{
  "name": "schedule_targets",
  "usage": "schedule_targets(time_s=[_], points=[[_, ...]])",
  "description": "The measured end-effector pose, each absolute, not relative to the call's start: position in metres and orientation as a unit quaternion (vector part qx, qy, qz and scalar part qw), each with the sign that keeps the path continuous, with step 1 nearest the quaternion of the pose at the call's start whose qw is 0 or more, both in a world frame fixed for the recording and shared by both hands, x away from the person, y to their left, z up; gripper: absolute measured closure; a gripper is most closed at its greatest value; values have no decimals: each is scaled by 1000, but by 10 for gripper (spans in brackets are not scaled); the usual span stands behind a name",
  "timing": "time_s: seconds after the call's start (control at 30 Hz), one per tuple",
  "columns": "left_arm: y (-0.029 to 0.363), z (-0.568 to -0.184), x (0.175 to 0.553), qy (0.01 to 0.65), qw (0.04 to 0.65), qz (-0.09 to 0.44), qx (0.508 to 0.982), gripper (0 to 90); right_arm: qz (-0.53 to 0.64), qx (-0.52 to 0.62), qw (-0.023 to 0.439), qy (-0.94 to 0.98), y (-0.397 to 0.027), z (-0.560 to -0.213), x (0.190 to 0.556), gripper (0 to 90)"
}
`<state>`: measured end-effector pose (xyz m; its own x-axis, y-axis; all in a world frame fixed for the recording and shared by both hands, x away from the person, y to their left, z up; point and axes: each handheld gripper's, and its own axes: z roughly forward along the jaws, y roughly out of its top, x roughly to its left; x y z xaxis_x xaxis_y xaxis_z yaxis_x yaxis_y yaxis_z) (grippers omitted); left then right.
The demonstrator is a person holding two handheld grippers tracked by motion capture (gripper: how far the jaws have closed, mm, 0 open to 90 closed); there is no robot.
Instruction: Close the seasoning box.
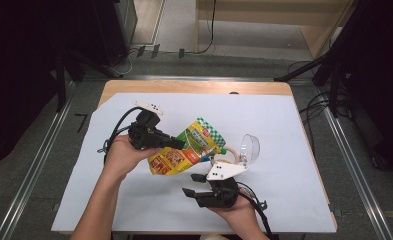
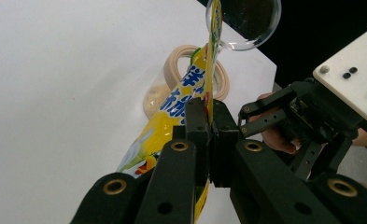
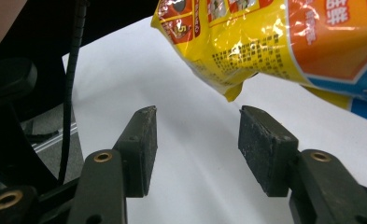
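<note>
Left gripper (image 1: 176,143) jaws pinch the yellow pouch (image 1: 186,148) tilted over the jar (image 1: 224,157) on the counter (image 1: 284,130), right gripper (image 1: 194,185) jaws spread empty below; contents may spill past the rim if tilt drifts

The pouch (image 1: 186,148) between the black left fingers (image 2: 197,121) is yellow, with a green-and-white checked top, orange and blue panels, red picture boxes and blue lettering. Past those fingers the jar (image 2: 190,74) has a beige rim, and the lid (image 2: 246,23) is clear. The right fingers (image 3: 141,140) are black with brass-coloured pins. The desk (image 1: 284,150) is white over a light wood edge.
</note>
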<state>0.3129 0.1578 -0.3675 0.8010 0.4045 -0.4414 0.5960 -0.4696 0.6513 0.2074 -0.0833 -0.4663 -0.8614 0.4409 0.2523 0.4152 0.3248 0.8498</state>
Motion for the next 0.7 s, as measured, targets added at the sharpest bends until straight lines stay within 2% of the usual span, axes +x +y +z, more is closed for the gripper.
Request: schedule_targets(time_s=[0.3, 0.7], points=[[167, -365, 314, 296, 442, -118, 838, 894, 518, 261, 14, 815, -84, -468, 209, 483], [190, -368, 328, 322, 471, -91, 816, 896, 516, 259, 14, 817, -82, -469, 209, 483]])
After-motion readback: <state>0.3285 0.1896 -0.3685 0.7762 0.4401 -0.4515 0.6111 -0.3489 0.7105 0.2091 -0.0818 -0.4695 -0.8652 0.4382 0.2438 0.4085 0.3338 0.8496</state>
